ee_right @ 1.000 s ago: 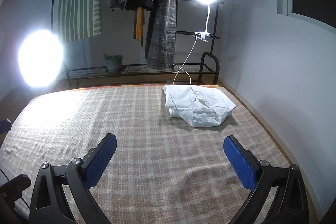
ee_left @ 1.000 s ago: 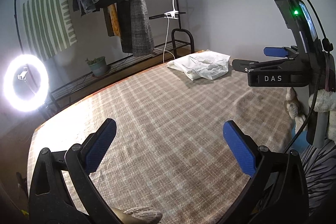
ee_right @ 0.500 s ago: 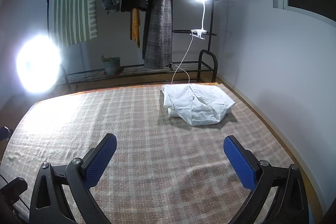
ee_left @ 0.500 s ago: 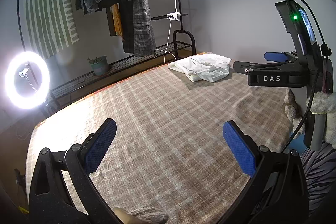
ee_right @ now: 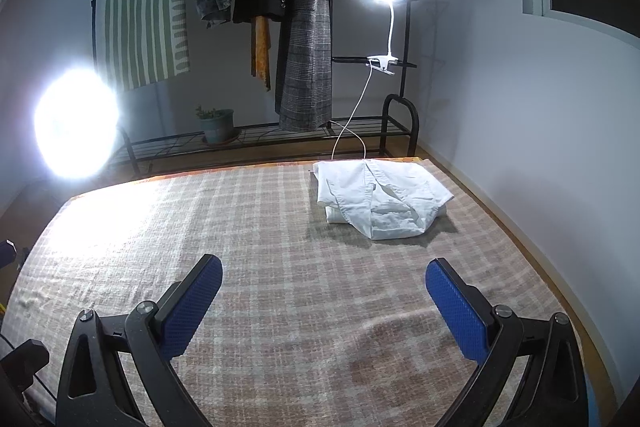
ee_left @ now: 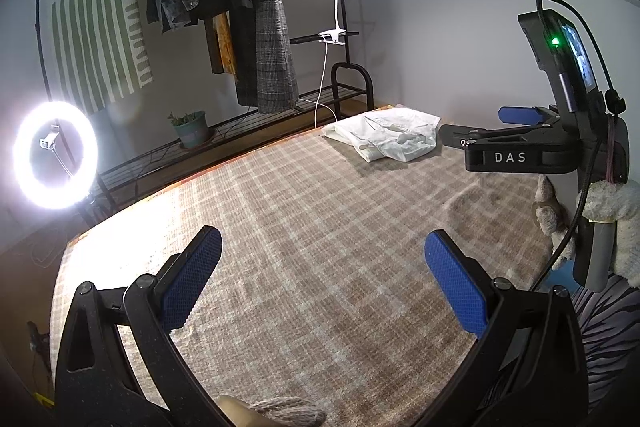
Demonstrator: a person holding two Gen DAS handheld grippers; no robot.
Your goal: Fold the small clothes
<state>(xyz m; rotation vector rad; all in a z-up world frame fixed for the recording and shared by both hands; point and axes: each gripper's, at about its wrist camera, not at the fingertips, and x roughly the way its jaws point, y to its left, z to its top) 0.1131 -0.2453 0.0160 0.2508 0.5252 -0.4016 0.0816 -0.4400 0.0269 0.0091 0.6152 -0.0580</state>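
Lying folded: white shirt point(ee_right: 380, 197)

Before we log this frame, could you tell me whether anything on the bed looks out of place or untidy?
Only the white shirt at the far right of the plaid blanket stands out: it is folded loosely, one layer sagging askew over the front. Both hand-held grippers, left and right, are open and empty, well short of it.

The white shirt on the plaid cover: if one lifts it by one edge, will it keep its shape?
Probably not. The white shirt shows soft wrinkles and loose stacked layers, so it would likely droop and unfold. It looks thin, so probably light. On the woven plaid cover, pushing would likely bunch it rather than slide it.
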